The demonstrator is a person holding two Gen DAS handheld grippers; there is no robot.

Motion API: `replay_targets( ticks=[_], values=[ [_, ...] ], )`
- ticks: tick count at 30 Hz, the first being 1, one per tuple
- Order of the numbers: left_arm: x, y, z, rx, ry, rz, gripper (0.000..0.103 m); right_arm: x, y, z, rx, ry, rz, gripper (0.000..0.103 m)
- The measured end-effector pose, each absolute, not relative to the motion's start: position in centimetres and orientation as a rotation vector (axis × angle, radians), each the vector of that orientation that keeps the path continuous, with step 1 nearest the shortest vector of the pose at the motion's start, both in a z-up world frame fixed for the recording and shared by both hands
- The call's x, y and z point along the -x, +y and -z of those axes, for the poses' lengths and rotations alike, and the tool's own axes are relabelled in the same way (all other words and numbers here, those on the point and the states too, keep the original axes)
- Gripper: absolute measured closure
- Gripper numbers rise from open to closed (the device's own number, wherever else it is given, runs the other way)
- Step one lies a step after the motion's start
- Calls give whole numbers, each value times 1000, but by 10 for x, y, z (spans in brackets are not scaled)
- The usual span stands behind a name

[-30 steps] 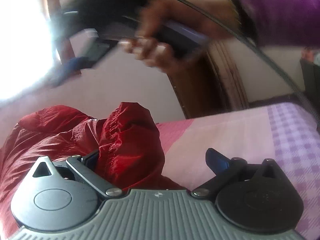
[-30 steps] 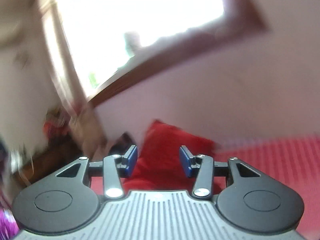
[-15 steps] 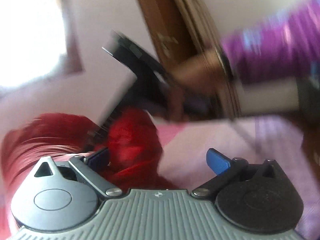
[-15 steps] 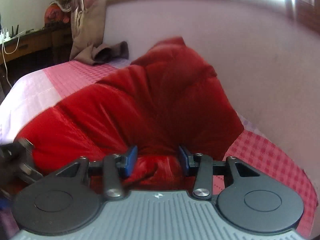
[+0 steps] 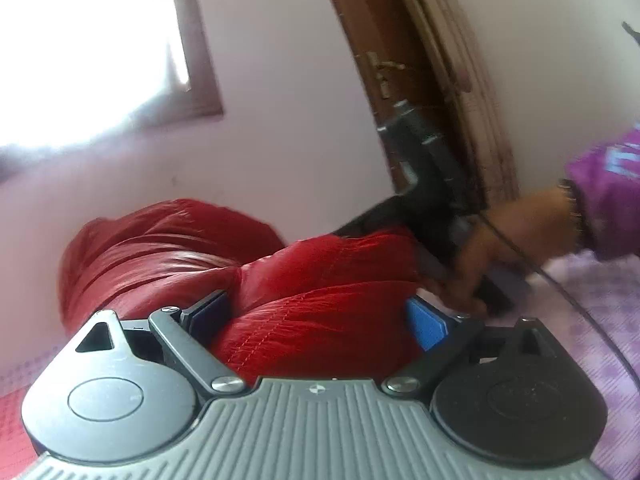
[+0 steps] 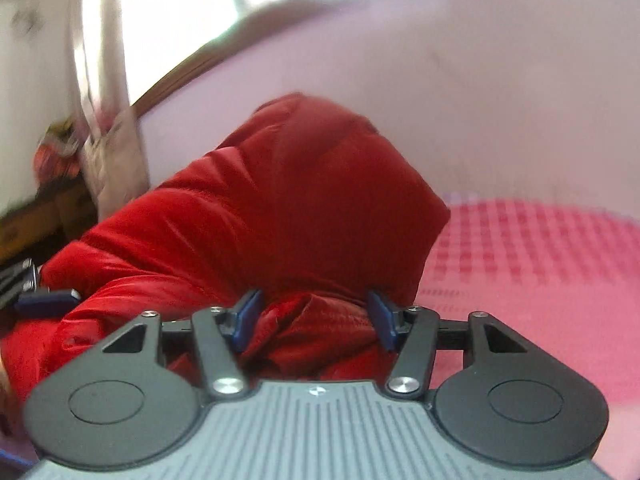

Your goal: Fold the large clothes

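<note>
A puffy red jacket [image 5: 312, 296] lies bunched on the bed, in a heap against the wall. My left gripper [image 5: 316, 316] is open, its blue pads on either side of a thick fold of the jacket. In the left wrist view my right gripper's body [image 5: 424, 184] and the hand holding it show at the jacket's right end. In the right wrist view the jacket [image 6: 280, 208] fills the middle. My right gripper [image 6: 314, 320] is open with a crumpled red fold between its pads. The left gripper's blue fingertip [image 6: 48, 300] shows at the jacket's left edge.
The bed has a pink and purple checked sheet [image 6: 540, 264] [image 5: 600, 304]. A pale wall is close behind the jacket. A wooden door [image 5: 420, 80] stands at the right, a bright window [image 5: 88, 40] at the left. A curtain [image 6: 108, 120] and dark furniture are at the far left.
My right gripper came down from the air to the jacket's right end. My left gripper moved forward so a thick red fold now lies between its pads. Both views are blurred by motion.
</note>
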State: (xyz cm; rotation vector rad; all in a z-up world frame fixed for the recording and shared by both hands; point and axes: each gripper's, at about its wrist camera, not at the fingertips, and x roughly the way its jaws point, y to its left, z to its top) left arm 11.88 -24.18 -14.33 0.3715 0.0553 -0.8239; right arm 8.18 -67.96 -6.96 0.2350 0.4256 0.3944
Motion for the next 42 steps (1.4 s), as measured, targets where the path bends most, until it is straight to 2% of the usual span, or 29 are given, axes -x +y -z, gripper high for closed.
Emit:
replay_targets(
  ticks=[4, 7, 12, 14, 18, 19, 22, 26, 29, 34, 38, 42],
  values=[
    [-152, -219, 142, -334, 115, 777, 9, -76, -645, 63, -273, 429, -298, 46],
    [-145, -212, 130, -288, 114, 778, 10, -77, -631, 65, -269, 414, -285, 46],
    [-107, -221, 105, -198, -52, 845, 9, -75, -659, 69, -403, 440, -350, 46],
    [-112, -238, 106, -208, -51, 905, 13, -77, -670, 68, -457, 456, -393, 46],
    [-138, -273, 121, -253, 57, 988, 30, -84, -691, 62, -564, 547, -482, 46],
    [-144, -278, 125, -242, 84, 1001, 30, -87, -693, 58, -558, 573, -495, 46],
    [-151, -289, 134, -252, 116, 1025, 30, -87, -697, 33, -425, 626, -468, 40],
    [-159, -300, 137, -273, 150, 1023, 30, -65, -680, -24, -181, 432, -449, 38],
    [-164, -292, 138, -297, 162, 1019, 27, -70, -649, -47, -22, 365, -463, 39],
    [-163, -303, 141, -292, 184, 1024, 24, -122, -611, -14, 239, 499, -385, 44],
    [-171, -311, 142, -289, 201, 1032, 24, -144, -633, 11, 65, 565, -425, 42],
    [-163, -308, 140, -284, 205, 1026, 24, -162, -645, 33, -38, 601, -451, 34]
  ],
)
